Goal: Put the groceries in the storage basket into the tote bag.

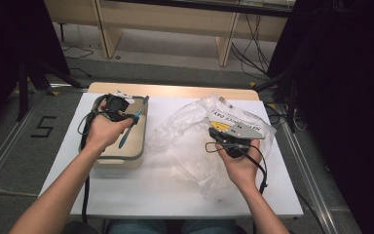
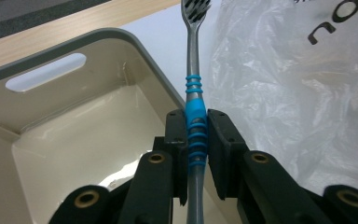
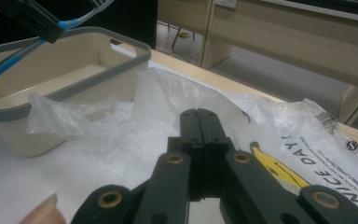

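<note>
A toothbrush [image 2: 193, 60] with a grey stem and blue grip is clamped between the jaws of my left gripper [image 2: 196, 116], bristle head pointing away. In the high view the left gripper [image 1: 134, 118] holds the toothbrush [image 1: 126, 134] slanted over the beige bin [image 1: 135, 155]. The right gripper view catches that toothbrush [image 3: 9, 63] hanging above the bin's grey rim [image 3: 88, 81]. My right gripper [image 3: 198, 114] has its jaws pressed together with nothing visible between them, above a crumpled clear plastic bag [image 3: 279, 121]. From above, the right gripper [image 1: 215, 132] hovers over the bag [image 1: 190, 146].
The bin's inside [image 2: 74, 140] looks bare, with a handle slot in its far wall. The bag carries black lettering and a yellow print. White table top [image 1: 165, 195] runs bare along the front. A wooden edge and floor lie beyond the table.
</note>
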`<action>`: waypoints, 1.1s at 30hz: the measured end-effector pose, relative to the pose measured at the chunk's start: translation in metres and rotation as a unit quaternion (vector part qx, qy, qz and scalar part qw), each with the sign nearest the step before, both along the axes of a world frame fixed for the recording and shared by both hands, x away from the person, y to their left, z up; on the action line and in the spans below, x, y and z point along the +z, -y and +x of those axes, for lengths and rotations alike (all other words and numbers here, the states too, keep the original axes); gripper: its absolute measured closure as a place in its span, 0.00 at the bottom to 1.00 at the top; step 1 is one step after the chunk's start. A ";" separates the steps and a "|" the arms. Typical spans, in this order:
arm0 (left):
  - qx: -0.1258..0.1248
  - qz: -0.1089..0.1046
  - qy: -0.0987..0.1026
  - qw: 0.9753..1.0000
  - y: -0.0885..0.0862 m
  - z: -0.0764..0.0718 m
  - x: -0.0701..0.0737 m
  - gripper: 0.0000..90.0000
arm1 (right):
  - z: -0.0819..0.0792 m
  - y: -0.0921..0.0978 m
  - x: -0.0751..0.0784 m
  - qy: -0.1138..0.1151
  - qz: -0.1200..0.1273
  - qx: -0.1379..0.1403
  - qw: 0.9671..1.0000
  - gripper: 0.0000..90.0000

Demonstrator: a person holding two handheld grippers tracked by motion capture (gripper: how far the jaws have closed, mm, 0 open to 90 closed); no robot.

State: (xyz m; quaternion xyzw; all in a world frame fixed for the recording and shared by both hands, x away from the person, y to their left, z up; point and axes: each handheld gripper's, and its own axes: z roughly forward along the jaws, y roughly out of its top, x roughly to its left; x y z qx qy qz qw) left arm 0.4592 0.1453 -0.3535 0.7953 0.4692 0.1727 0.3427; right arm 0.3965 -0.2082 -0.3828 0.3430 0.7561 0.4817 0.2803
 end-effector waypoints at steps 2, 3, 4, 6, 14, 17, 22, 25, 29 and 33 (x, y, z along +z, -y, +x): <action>-0.001 -0.001 0.002 1.000 0.002 -0.002 0.001 0.87 | 0.000 0.000 0.000 0.000 0.000 0.001 1.000 1.00; -0.005 0.001 0.004 1.000 0.004 -0.003 0.002 0.87 | 0.000 0.000 0.000 0.000 0.000 0.001 1.000 1.00; -0.005 0.001 0.004 1.000 0.004 -0.003 0.002 0.87 | 0.000 0.000 0.000 0.000 0.000 0.001 1.000 1.00; -0.008 0.000 0.004 1.000 0.005 -0.004 0.002 0.87 | 0.000 0.000 0.000 0.000 0.000 0.000 1.000 1.00; -0.021 -0.001 0.008 1.000 0.012 -0.010 0.004 0.87 | 0.000 0.000 0.000 0.000 0.000 0.000 1.000 1.00; -0.026 -0.001 0.009 1.000 0.015 -0.012 0.004 0.87 | 0.000 0.000 0.000 0.000 0.001 0.000 1.000 1.00; -0.031 -0.001 0.010 0.999 0.017 -0.015 0.005 0.87 | 0.000 0.000 0.000 0.000 0.001 0.000 1.000 1.00; -0.034 -0.002 0.011 0.999 0.019 -0.017 0.005 0.87 | 0.000 0.000 0.000 0.000 0.001 0.000 1.000 1.00; -0.035 -0.002 0.012 0.999 0.020 -0.018 0.005 0.87 | 0.000 0.000 0.000 0.001 0.001 0.001 1.000 1.00; -0.038 -0.001 0.014 0.999 0.020 -0.019 0.006 0.87 | 0.000 0.000 0.000 0.001 0.002 0.000 1.000 1.00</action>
